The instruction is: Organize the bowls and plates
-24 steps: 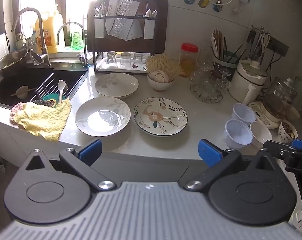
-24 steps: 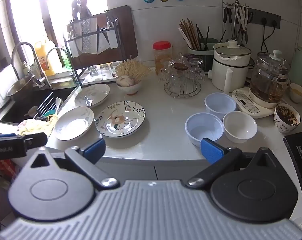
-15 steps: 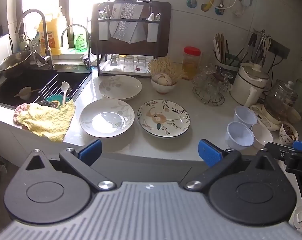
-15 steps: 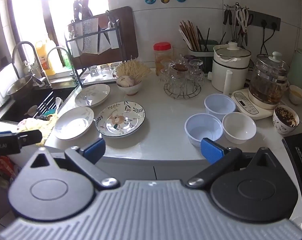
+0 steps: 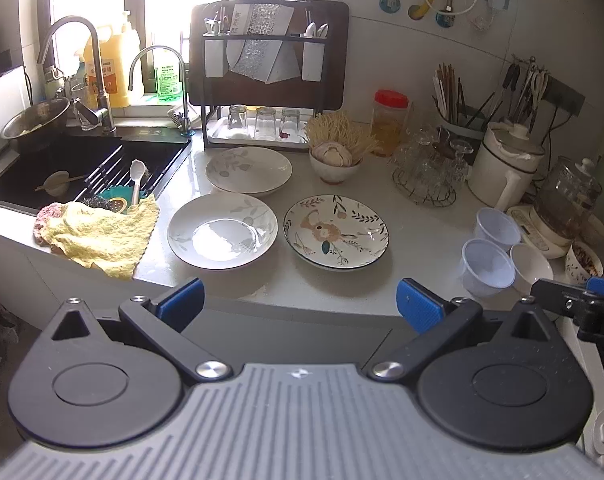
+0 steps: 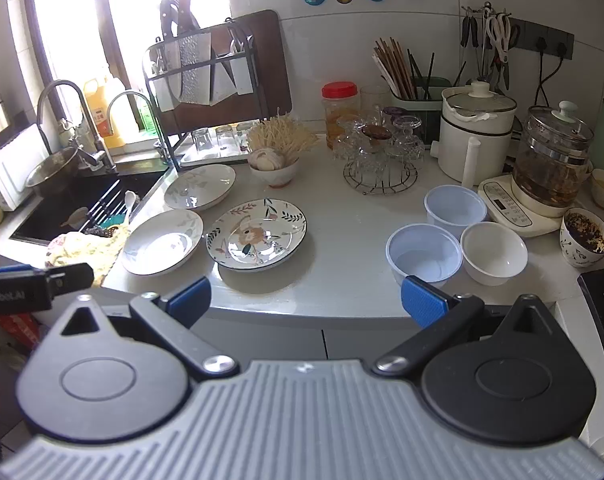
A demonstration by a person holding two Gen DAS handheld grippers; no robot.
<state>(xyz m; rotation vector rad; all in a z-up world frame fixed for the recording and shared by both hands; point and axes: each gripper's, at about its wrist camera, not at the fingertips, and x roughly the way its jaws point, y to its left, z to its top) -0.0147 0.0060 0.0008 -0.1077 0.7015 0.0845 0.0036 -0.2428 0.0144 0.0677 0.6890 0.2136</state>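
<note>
While nothing has yet been picked up, both tools are held back from the counter edge: the left gripper (image 5: pixel 300 300) and the right gripper (image 6: pixel 305 296) are each spread wide apart with nothing between the blue pads.

Three plates are seen at the centre left of the left view: a flowered plate (image 5: pixel 335 232), a white plate (image 5: pixel 222 230) just beside it, and a second white plate (image 5: pixel 248 170) behind, none of them stacked. Three small bowls are clustered at the right: two pale plastic bowls (image 6: pixel 423 254) (image 6: pixel 455 210) and a white bowl (image 6: pixel 493 252), all apart from the plates. A further bowl (image 6: pixel 276 170) holding what may be garlic is best left alone.

Stacking is probably the step in hand. A plate rim should be approached low and level, so that one pad slides under the lip; the glazed surface is likely slippery, and a firm bite well onto the rim would be wise. Like should be nested with like, the plastic bowls together first.

Partial lettering is read on each gripper body at the frame edges; on the left gripper (image 6: pixel 34 284), "nRobot.AI" is made out. Labels on the bottles by the window are too small to read.
</note>
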